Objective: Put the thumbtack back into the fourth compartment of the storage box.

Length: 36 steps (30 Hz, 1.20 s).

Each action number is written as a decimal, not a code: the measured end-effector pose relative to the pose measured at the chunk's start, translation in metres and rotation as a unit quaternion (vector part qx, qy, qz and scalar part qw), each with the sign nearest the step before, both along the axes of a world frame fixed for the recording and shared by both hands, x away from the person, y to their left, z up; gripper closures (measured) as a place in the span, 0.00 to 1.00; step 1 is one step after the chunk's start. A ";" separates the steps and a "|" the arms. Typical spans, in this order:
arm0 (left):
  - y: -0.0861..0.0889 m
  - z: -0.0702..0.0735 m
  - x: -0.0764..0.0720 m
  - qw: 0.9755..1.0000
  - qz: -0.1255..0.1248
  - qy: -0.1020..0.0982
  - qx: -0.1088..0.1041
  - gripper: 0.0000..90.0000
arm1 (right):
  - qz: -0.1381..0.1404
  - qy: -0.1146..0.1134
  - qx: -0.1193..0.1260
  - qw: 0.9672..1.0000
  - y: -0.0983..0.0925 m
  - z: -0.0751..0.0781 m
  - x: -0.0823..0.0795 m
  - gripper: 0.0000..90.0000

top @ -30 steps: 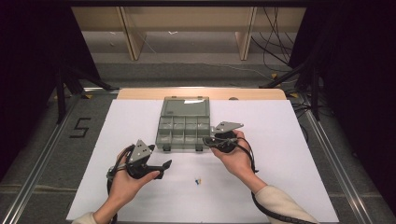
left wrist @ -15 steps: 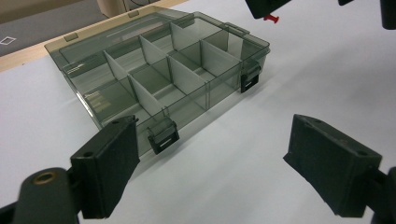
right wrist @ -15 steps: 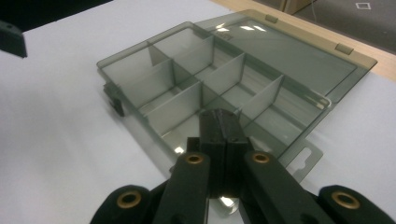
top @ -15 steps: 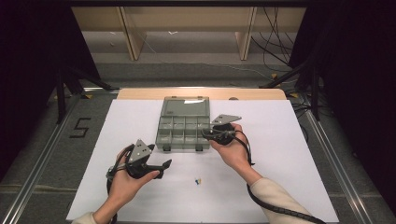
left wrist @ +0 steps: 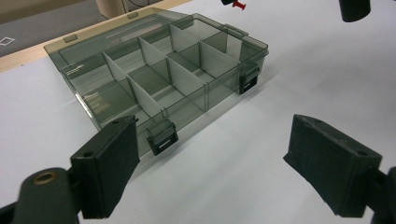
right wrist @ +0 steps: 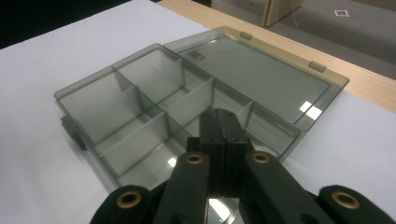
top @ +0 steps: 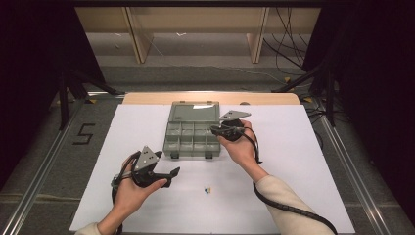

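Note:
A smoky grey compartment box (top: 192, 133) lies open mid-table, its lid flat behind it. My right gripper (top: 214, 129) hovers over the box's right-hand compartments (right wrist: 140, 121), jaws pressed together (right wrist: 218, 114). In the left gripper view a red pushpin (left wrist: 239, 4) sticks out at the tip of that gripper, above the box (left wrist: 159, 79). Nearer the front, left of the box, my left gripper (top: 171, 174) is held still in the hand with its jaws wide apart (left wrist: 215, 140) and nothing between them.
A few small coloured pins (top: 208, 189) lie on the white table sheet (top: 293, 161) in front of the box. The box's two front latches (left wrist: 162, 137) hang open. A wooden strip (top: 147, 98) borders the far edge of the table.
The right gripper has moved away from the person, from the box's front right corner to above its right-hand compartments. The left gripper has stayed in place.

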<state>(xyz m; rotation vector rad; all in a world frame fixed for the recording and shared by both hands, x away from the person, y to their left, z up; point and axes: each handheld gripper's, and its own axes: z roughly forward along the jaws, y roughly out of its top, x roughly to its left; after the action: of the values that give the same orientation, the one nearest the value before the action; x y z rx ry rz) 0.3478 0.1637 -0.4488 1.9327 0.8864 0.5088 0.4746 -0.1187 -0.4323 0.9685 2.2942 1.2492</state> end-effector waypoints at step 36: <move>0.000 -0.001 0.000 1.000 0.000 0.006 0.000 0.18 | -0.027 0.020 -0.012 0.999 -0.005 -0.007 -0.004 0.51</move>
<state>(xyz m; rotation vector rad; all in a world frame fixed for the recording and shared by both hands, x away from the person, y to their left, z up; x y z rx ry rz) 0.3475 0.1639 -0.4499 1.9379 0.8939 0.4992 0.4705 -0.1233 -0.4394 1.0486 2.2929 1.1881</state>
